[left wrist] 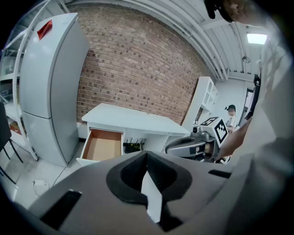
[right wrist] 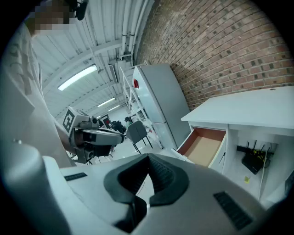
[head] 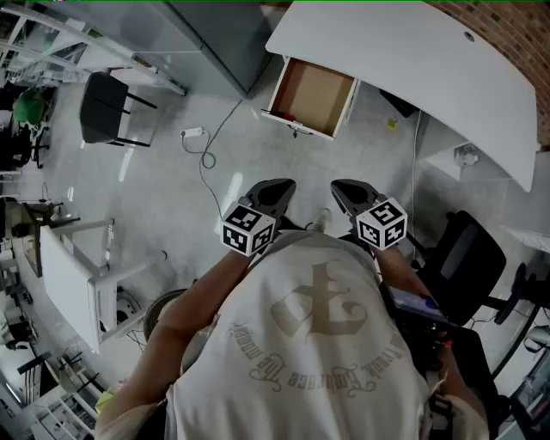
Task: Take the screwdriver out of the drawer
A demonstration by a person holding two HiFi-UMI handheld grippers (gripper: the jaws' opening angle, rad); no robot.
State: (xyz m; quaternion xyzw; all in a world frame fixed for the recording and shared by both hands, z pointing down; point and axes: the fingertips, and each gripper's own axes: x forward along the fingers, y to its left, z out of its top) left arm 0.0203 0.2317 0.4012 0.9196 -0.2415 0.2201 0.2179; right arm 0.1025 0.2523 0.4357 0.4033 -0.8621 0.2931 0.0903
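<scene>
L tongs (left wrist: pixel 147 153), R tongs (right wrist: pixel 148 157) closed, empty. White desk (head: pixel 412 60) w/ drawer (head: pixel 314 90) pulled out; brick wall (head: pixel 507 26), grey floor (head: pixel 172 189).

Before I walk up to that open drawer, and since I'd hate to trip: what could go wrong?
The cable and its white plug lie on the floor just left of your path to the drawer: a trip hazard. The black chair stands close at your right and might snag the right gripper or your arm as you step off.
</scene>
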